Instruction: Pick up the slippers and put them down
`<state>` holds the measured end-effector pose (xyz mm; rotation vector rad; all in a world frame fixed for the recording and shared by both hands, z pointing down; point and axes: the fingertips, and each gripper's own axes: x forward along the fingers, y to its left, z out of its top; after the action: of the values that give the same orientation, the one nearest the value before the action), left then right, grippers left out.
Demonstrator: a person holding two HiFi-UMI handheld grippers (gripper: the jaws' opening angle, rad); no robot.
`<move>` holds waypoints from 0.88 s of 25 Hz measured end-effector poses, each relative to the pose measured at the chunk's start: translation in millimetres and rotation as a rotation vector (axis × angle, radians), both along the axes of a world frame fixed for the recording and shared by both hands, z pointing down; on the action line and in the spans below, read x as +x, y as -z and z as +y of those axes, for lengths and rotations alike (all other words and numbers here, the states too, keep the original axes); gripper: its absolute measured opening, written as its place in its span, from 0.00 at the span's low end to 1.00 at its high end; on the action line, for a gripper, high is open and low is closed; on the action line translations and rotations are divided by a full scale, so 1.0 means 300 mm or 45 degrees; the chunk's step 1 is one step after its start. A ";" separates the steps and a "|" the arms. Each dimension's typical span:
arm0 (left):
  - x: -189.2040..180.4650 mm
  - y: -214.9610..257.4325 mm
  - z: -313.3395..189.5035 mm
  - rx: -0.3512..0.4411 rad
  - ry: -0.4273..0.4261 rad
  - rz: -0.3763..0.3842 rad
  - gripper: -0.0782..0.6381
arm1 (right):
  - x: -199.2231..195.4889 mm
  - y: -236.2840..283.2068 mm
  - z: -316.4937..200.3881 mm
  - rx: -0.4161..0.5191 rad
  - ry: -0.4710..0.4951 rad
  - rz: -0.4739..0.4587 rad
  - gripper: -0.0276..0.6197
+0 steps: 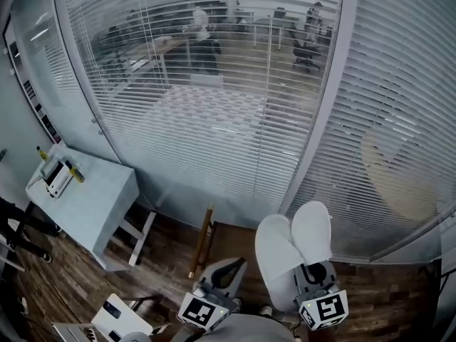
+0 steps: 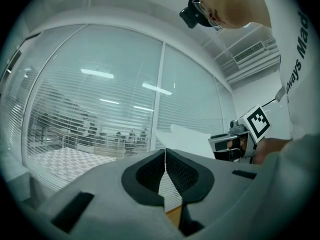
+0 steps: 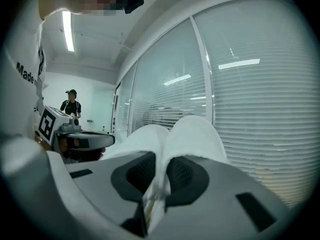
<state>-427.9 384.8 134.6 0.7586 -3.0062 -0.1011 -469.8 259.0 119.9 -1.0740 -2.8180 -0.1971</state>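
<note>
Clamped between the jaws of the right gripper point(image 3: 160, 176): a pair of white slippers point(image 3: 186, 134), pressed side by side, toes pointing away, held off the floor. Alongside, the left gripper point(image 2: 165, 176), jaws closed flat together with nothing between. Just ahead of both, a glass wall point(image 1: 214, 84) with slatted blinds point(image 1: 399, 63). Below, dark wooden floor point(image 1: 85, 276). Off to the left, a pale table point(image 1: 92, 198); between table and slippers, a wooden stick point(image 1: 201, 241) leaning near the glass.
</note>
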 end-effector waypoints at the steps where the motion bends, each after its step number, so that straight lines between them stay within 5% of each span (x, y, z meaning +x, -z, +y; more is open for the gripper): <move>1: -0.001 0.002 0.005 0.003 -0.012 -0.010 0.13 | 0.001 0.002 0.004 0.000 -0.012 -0.002 0.12; 12: 0.019 0.028 -0.030 0.063 -0.187 -0.065 0.13 | 0.063 -0.002 -0.011 -0.022 -0.162 0.008 0.12; 22: 0.084 0.085 -0.253 0.074 -0.419 -0.048 0.13 | 0.201 0.054 -0.249 -0.035 -0.394 -0.025 0.12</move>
<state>-402.7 309.0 109.0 1.2598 -2.8745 -0.1646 -409.5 184.4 103.8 -0.6290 -2.9620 -0.1387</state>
